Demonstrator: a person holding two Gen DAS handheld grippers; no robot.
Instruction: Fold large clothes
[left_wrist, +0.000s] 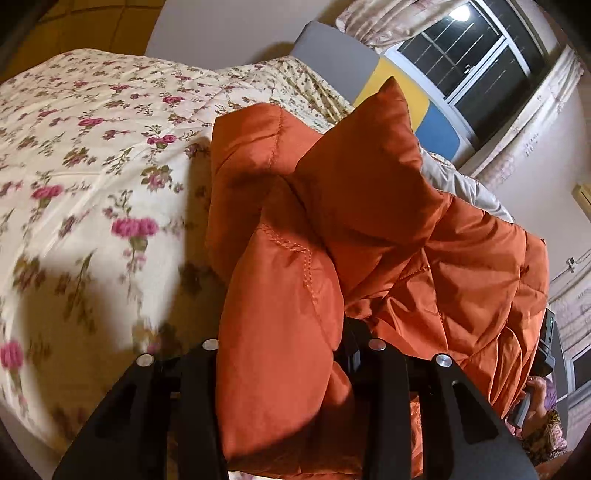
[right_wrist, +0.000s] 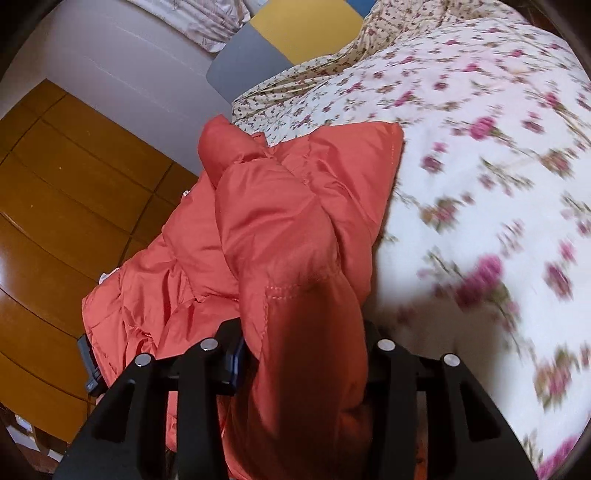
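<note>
One orange jacket (left_wrist: 332, 229), bunched, above one floral bedspread (left_wrist: 92, 166). Two grippers, each clamped on a jacket fold: left gripper (left_wrist: 284, 354), right gripper (right_wrist: 299, 350). One headboard (left_wrist: 399, 96) beyond jacket; one window (left_wrist: 480, 62).

bedspread (left_wrist: 74, 177) blurred, gripper (left_wrist: 284, 354) fingertips hidden (jacket (left_wrist: 362, 206))
</note>
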